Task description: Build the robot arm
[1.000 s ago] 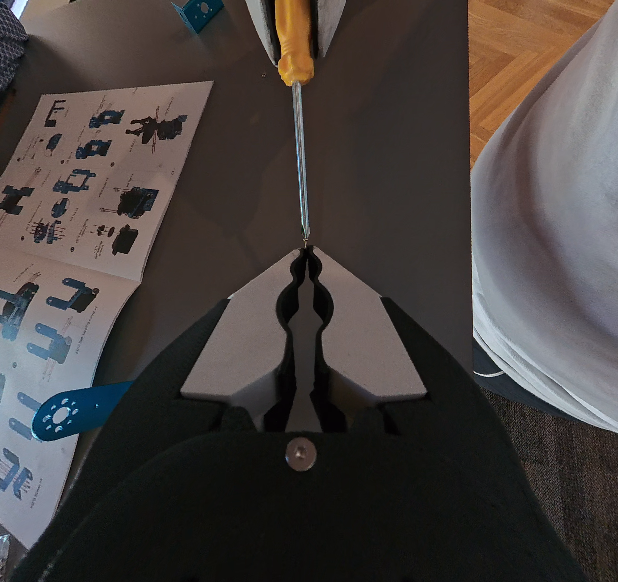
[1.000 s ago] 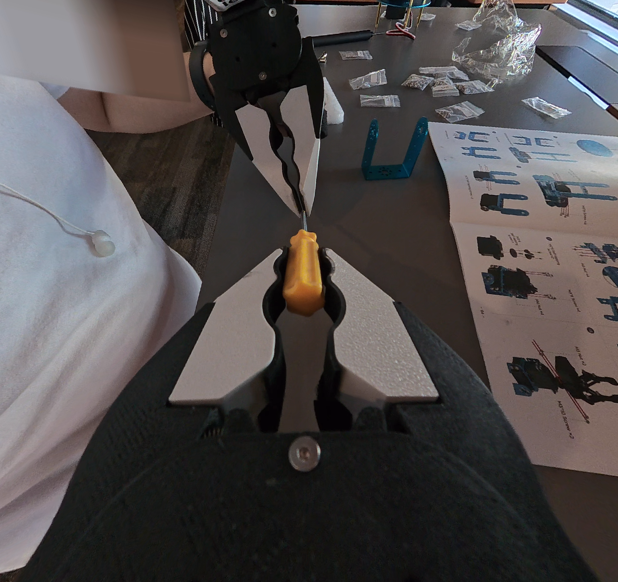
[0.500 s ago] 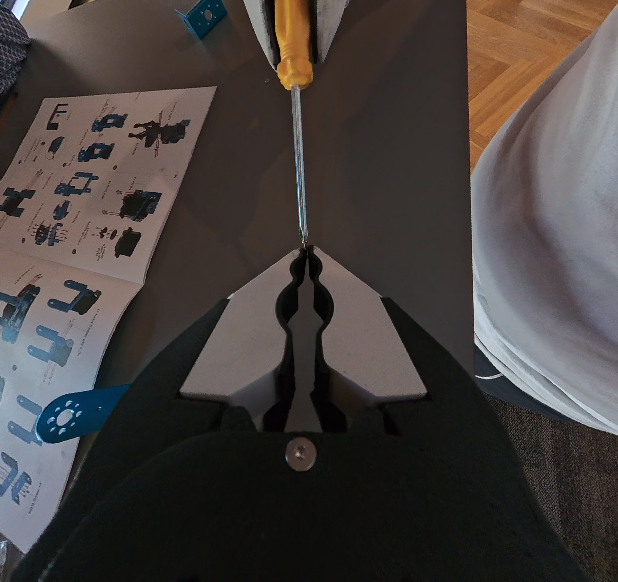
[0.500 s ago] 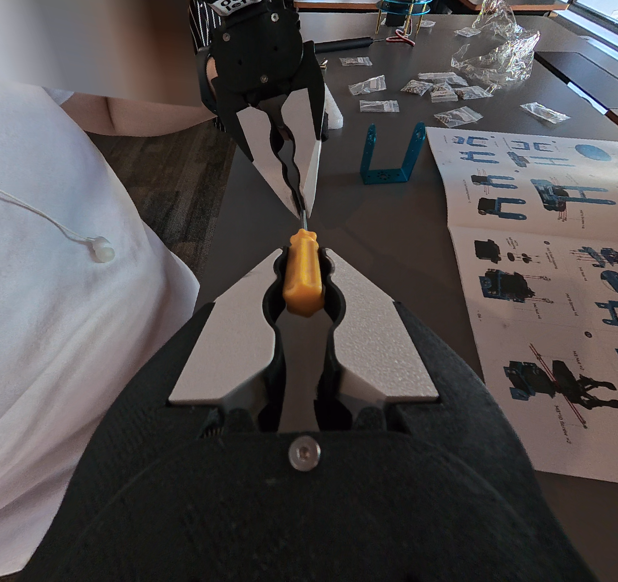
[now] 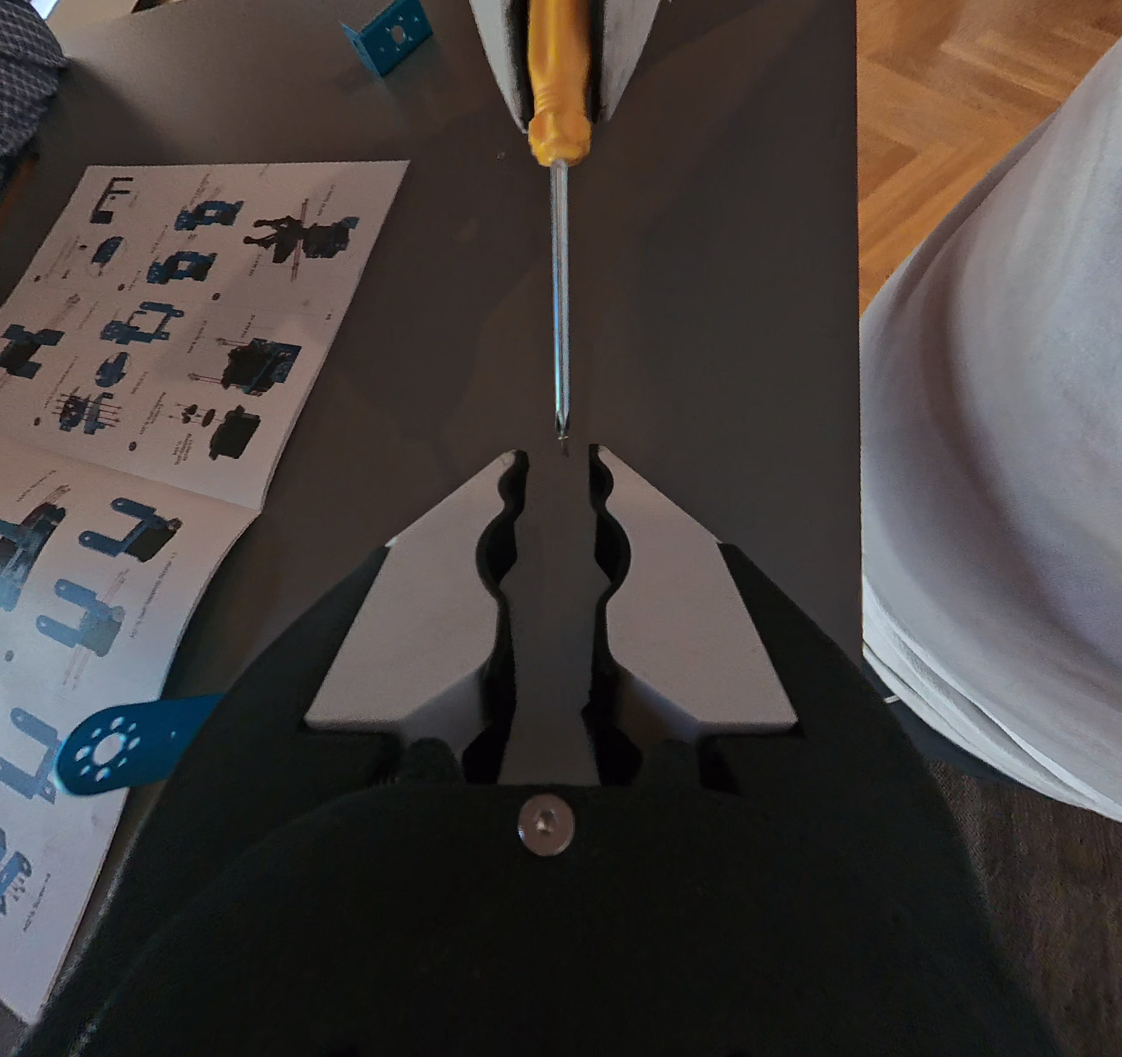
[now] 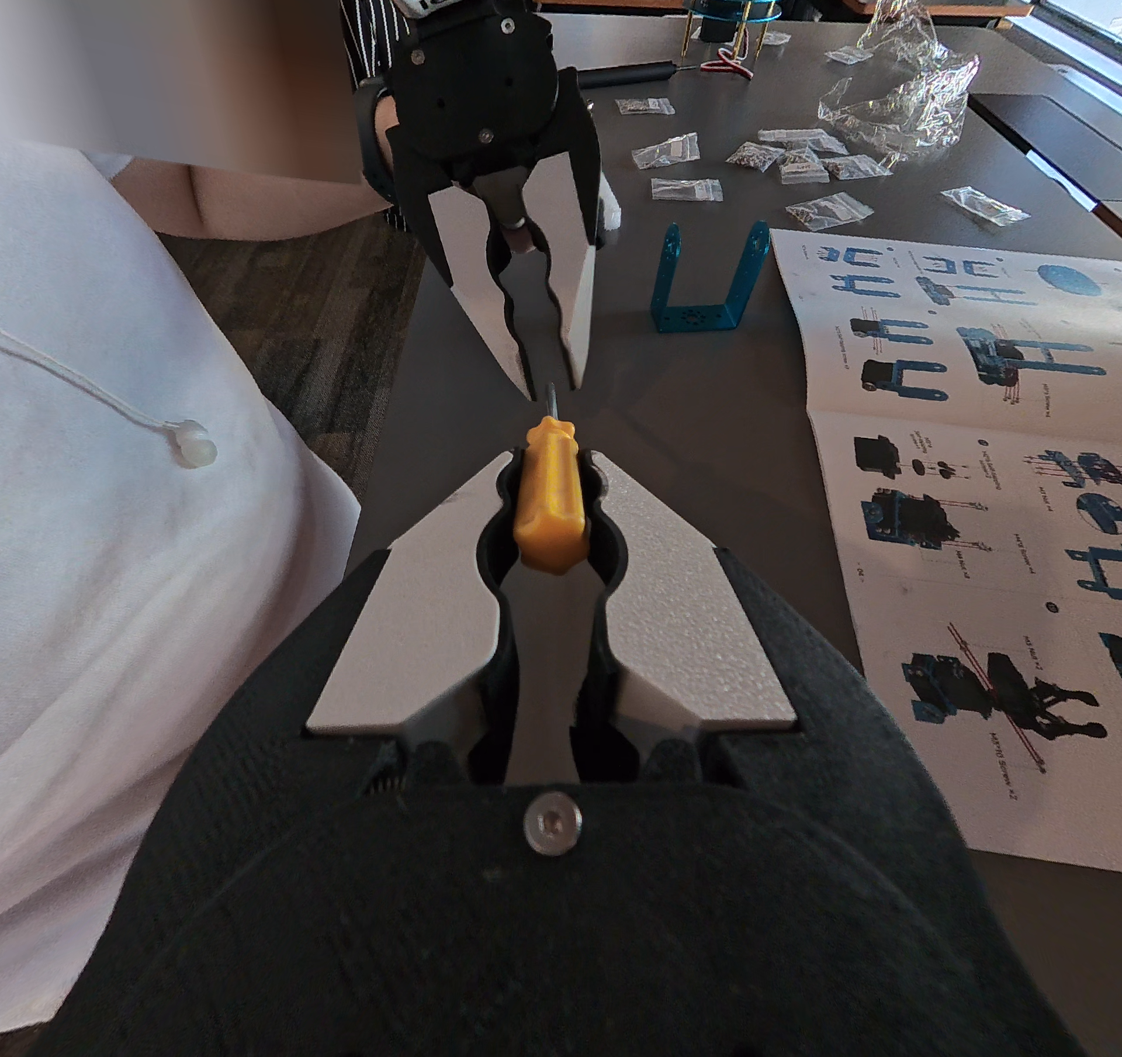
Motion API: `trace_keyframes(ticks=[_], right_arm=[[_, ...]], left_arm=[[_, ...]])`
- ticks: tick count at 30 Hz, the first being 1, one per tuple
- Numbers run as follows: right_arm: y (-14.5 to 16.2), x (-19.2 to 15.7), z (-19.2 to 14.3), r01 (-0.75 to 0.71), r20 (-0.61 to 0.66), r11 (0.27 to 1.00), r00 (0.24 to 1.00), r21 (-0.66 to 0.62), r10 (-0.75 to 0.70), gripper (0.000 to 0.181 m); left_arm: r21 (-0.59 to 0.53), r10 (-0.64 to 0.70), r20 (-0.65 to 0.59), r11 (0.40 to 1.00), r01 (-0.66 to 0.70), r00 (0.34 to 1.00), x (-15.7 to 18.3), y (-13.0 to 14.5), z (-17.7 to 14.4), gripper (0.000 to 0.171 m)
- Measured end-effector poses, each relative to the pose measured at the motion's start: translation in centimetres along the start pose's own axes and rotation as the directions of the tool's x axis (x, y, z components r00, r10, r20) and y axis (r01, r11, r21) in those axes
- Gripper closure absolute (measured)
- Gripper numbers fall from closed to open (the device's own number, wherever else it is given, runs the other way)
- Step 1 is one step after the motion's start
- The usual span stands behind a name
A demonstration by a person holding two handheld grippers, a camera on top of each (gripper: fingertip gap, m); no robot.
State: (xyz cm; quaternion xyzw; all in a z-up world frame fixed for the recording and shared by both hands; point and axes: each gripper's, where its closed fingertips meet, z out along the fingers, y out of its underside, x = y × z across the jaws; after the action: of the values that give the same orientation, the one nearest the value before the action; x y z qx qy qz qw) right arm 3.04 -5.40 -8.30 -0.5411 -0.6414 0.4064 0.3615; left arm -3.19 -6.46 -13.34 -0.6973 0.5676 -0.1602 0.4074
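Observation:
My right gripper (image 6: 554,455) is shut on the yellow handle of a screwdriver (image 6: 549,505). Its thin metal shaft (image 5: 560,299) points straight at my left gripper (image 5: 557,452). The left gripper is open, with one fingertip on each side of the shaft's tip, not touching it. A tiny dark piece (image 5: 564,451), perhaps a screw, sits at the tip. In the right wrist view the left gripper (image 6: 552,390) faces me just beyond the handle, jaws apart. In the left wrist view the right gripper (image 5: 564,120) shows at the top. Both hover over the dark table (image 5: 698,299).
An open assembly manual (image 5: 182,299) lies beside the grippers. A blue U-bracket (image 6: 707,287), a small blue bracket (image 5: 391,35) and a blue holed arm (image 5: 127,742) lie near it. Small parts bags (image 6: 789,159) and crumpled plastic (image 6: 904,92) lie farther off. A person in white (image 5: 1002,420) stands at the table edge. The gap from one gripper's tips to the other's is roughly 9 cm.
My left gripper was shut at the screwdriver's tip and has now opened. The right gripper still holds the handle, and the screwdriver has hardly moved.

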Motion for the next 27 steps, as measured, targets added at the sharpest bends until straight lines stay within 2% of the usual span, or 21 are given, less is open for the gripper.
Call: trace_keyframes(ticks=[4, 7, 8, 9, 10, 11, 13, 15, 16, 18, 20, 22, 24, 27], right_arm=[[-0.3, 0.0, -0.2, 0.011, -0.005, 1.0, 1.0, 0.004, -0.011, 0.165], [-0.7, 0.4, -0.5, 0.016, -0.02, 1.0, 1.0, 0.017, -0.016, 0.165], [-0.9, 0.6, -0.6, 0.016, -0.026, 1.0, 1.0, 0.02, -0.015, 0.165], [-1.0, 0.9, -0.7, 0.017, -0.033, 1.0, 0.999, 0.023, -0.016, 0.165], [-1.1, 1.2, -0.8, 0.015, -0.039, 1.0, 0.999, 0.027, -0.014, 0.165], [-1.3, 1.4, -0.9, 0.014, -0.044, 0.999, 0.999, 0.03, -0.013, 0.165], [-1.6, 1.9, -1.0, 0.016, -0.055, 0.999, 0.998, 0.034, -0.014, 0.165], [-2.0, 2.4, -1.1, 0.026, -0.07, 0.999, 0.997, 0.037, -0.023, 0.165], [-2.3, 2.6, -1.2, 0.032, -0.077, 0.999, 0.997, 0.04, -0.029, 0.165], [-2.6, 3.0, -1.2, 0.039, -0.097, 0.998, 0.995, 0.043, -0.035, 0.165], [-2.9, 3.4, -1.2, 0.038, -0.114, 0.998, 0.993, 0.048, -0.033, 0.165], [-3.0, 3.7, -1.3, 0.036, -0.129, 0.998, 0.991, 0.051, -0.029, 0.165], [-3.0, 3.9, -1.3, 0.032, -0.139, 0.998, 0.99, 0.052, -0.024, 0.165], [-3.0, 4.0, -1.2, 0.029, -0.146, 0.998, 0.989, 0.049, -0.022, 0.165]], left_arm=[[0.061, -0.085, 0.074, 0.995, 0.081, 0.994, -1.4, -0.3, -1.9, 0.141], [0.162, -0.215, 0.197, 0.969, 0.185, 0.956, -3.2, -0.2, -6.1, 0.137], [0.178, -0.27, 0.292, 0.958, 0.225, 0.917, -4.5, 0.7, -8.3, 0.138], [0.186, -0.324, 0.406, 0.945, 0.27, 0.854, -6.0, 2.3, -11.1, 0.137], [0.208, -0.388, 0.517, 0.922, 0.327, 0.764, -7.5, 4.3, -14.6, 0.139], [0.233, -0.461, 0.622, 0.881, 0.412, 0.633, -9.0, 7.3, -18.7, 0.143], [0.254, -0.577, 0.72, 0.736, 0.628, 0.386, -10.5, 14.9, -25.9, 0.133], [0.226, -0.587, 0.789, 0.552, 0.803, 0.181, -11.6, 23.3, -31.7, 0.11], [0.217, -0.57, 0.811, 0.498, 0.84, 0.129, -12.5, 26.6, -33.7, 0.108], [0.231, -0.546, 0.836, 0.444, 0.866, 0.057, -14.7, 31.4, -36.6, 0.123], [0.22, -0.559, 0.829, 0.359, 0.907, 0.02, -15.5, 34.9, -37.1, 0.121], [0.198, -0.587, 0.81, 0.292, 0.936, 0.012, -15.8, 37.1, -36.4, 0.119], [0.153, -0.598, 0.801, 0.264, 0.952, 0.037, -15.5, 38.5, -35.5, 0.128], [0.12, -0.587, 0.805, 0.292, 0.949, 0.079, -15.2, 38.8, -35.5, 0.153]])
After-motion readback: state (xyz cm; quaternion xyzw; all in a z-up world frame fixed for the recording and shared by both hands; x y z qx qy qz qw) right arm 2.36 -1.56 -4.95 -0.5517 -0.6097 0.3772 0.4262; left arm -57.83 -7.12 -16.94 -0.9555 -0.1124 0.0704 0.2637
